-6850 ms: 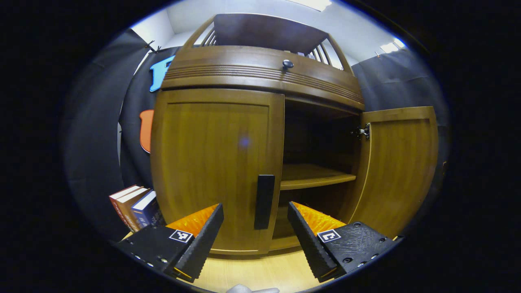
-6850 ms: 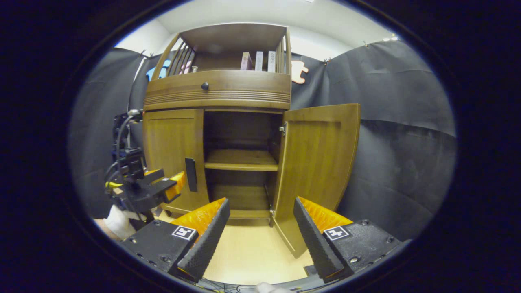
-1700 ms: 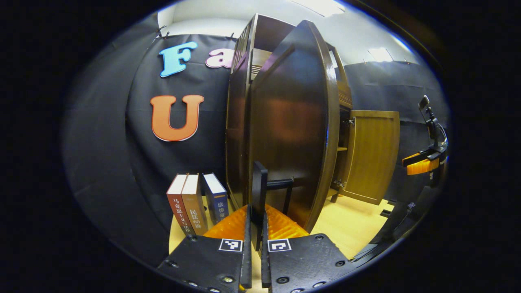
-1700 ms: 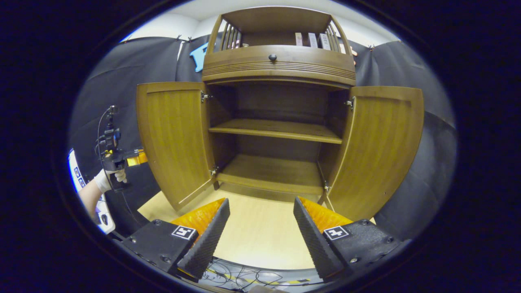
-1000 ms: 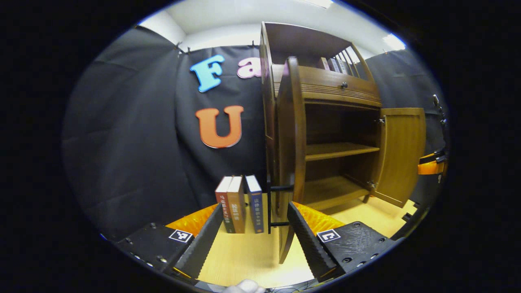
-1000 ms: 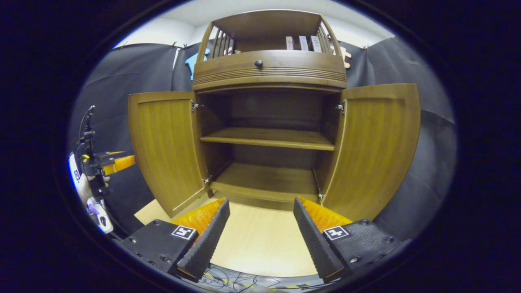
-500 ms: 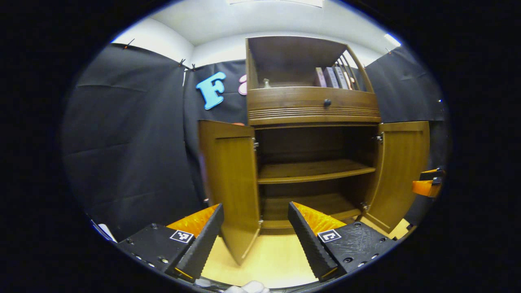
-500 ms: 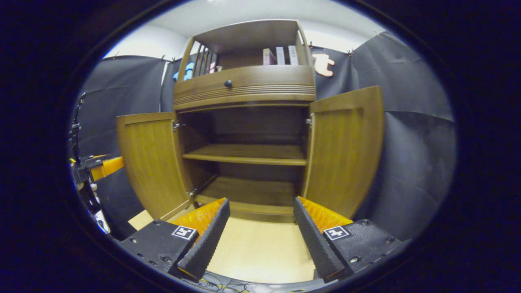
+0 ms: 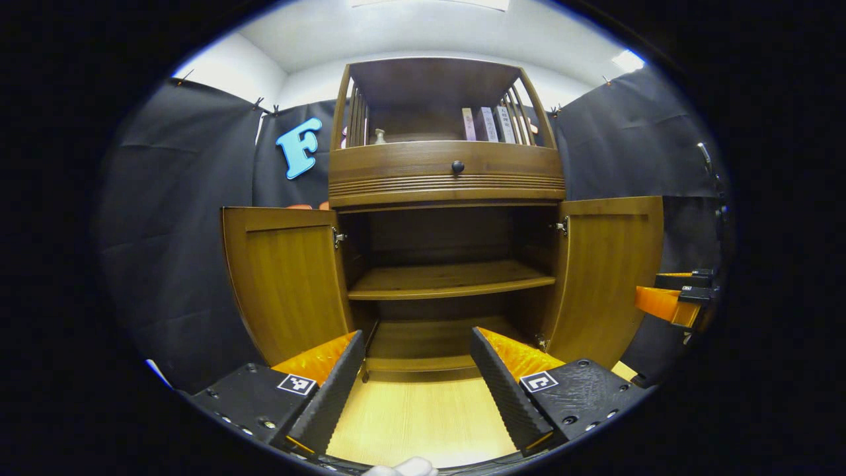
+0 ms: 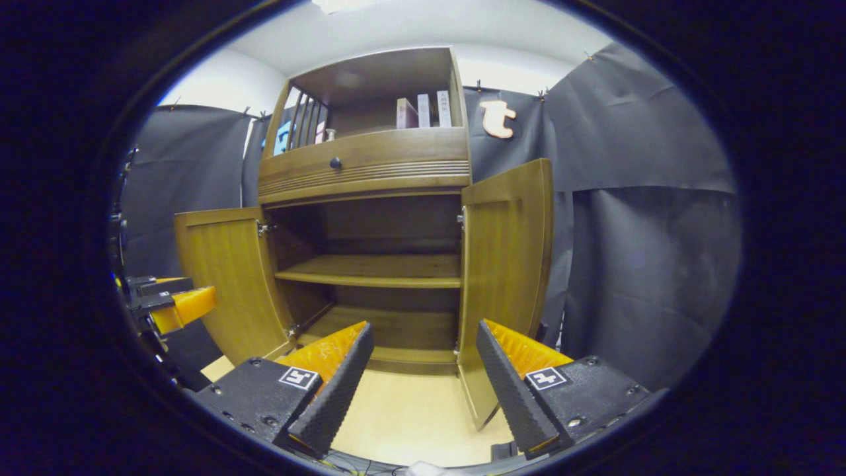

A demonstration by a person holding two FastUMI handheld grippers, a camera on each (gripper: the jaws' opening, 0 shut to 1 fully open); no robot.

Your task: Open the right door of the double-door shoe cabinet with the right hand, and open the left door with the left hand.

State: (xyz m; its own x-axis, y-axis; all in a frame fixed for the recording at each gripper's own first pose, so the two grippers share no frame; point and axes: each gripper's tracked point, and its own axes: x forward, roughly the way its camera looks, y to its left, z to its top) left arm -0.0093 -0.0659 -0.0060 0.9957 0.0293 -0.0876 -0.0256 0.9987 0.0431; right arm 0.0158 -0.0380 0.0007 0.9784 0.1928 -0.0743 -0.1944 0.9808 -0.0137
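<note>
The wooden shoe cabinet [image 9: 446, 173] stands ahead with both doors swung wide. Its left door [image 9: 284, 287] and right door [image 9: 608, 277] hang outward, baring a shelf [image 9: 449, 281] inside. My left gripper [image 9: 416, 390] is open, held back from the cabinet front and facing its middle, with nothing between its fingers. My right gripper [image 10: 423, 390] is open too, empty, low before the right door [image 10: 505, 271]. The right gripper view also has the left door [image 10: 221, 277] and, at its left edge, the left gripper [image 10: 173, 301]. At the right edge of the left gripper view shows the right gripper [image 9: 671, 297].
A drawer with a dark knob [image 9: 457, 166] tops the doors, and above it an open shelf holds several books [image 9: 486, 124]. The light wooden floor [image 9: 423, 423] runs under the cabinet. Black cloth walls close in on both sides. Cables lie on the floor near me [image 10: 370, 466].
My left gripper let go of the left door's handle, opened and swung round to face the cabinet front. The right gripper view drifted right, so the cabinet sits further left in it.
</note>
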